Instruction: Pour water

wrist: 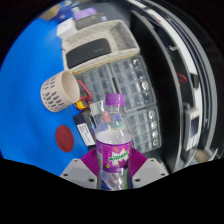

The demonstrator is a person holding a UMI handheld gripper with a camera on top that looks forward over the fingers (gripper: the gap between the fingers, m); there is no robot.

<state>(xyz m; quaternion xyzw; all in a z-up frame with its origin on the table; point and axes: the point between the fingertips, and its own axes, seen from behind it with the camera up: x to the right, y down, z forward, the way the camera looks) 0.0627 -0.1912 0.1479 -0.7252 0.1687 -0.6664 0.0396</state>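
Observation:
A clear plastic water bottle (114, 140) with a purple cap and a purple and green label stands upright between my fingers. My gripper (113, 166) is shut on the bottle, with the magenta pads (89, 161) pressing on its label at both sides. A beige paper cup (58, 92) lies on its side on the blue surface (25, 95), beyond the fingers to the left, with its mouth facing left. The view is tilted.
A red round object (66, 137) lies on the blue surface just left of the bottle. Behind the bottle is a grey keyboard-like panel (125, 85), with a white box (98, 45) beyond it. Dark cables and equipment (185, 60) fill the right side.

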